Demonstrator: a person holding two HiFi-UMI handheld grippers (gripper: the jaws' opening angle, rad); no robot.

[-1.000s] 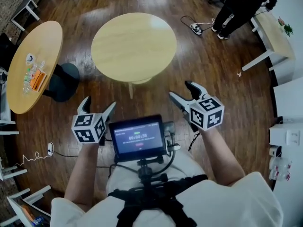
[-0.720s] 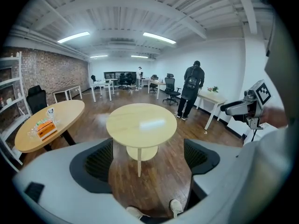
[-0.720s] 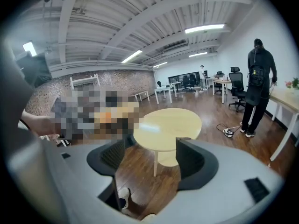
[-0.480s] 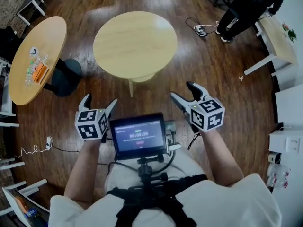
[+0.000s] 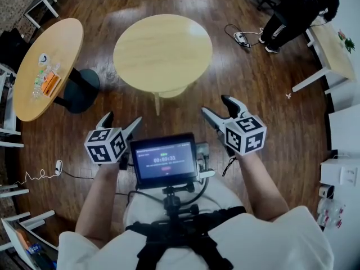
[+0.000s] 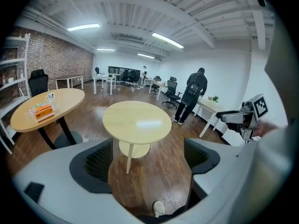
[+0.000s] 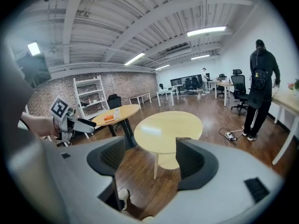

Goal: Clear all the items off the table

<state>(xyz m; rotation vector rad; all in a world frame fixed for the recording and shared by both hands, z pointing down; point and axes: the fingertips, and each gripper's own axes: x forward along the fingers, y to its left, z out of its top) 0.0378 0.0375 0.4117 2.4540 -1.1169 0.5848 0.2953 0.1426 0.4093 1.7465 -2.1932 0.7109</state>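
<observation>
Left tongs (image 5: 121,118), right tongs (image 5: 215,105) spread, empty; monitor (image 5: 164,161) text unreadable.

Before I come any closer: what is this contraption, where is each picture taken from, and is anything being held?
No robot here: a person holds a two-jaw gripper in each hand. The head view comes from a camera on the person's head, looking down at the left gripper, the right gripper and a small screen at the chest. The patterned cubes are part of the grippers. The other two pictures come from cameras riding on each gripper, looking out between its jaws. Both grippers are open and hold nothing. The near round table is bare; the side table at left carries an orange packet and a few things too small to name.
</observation>
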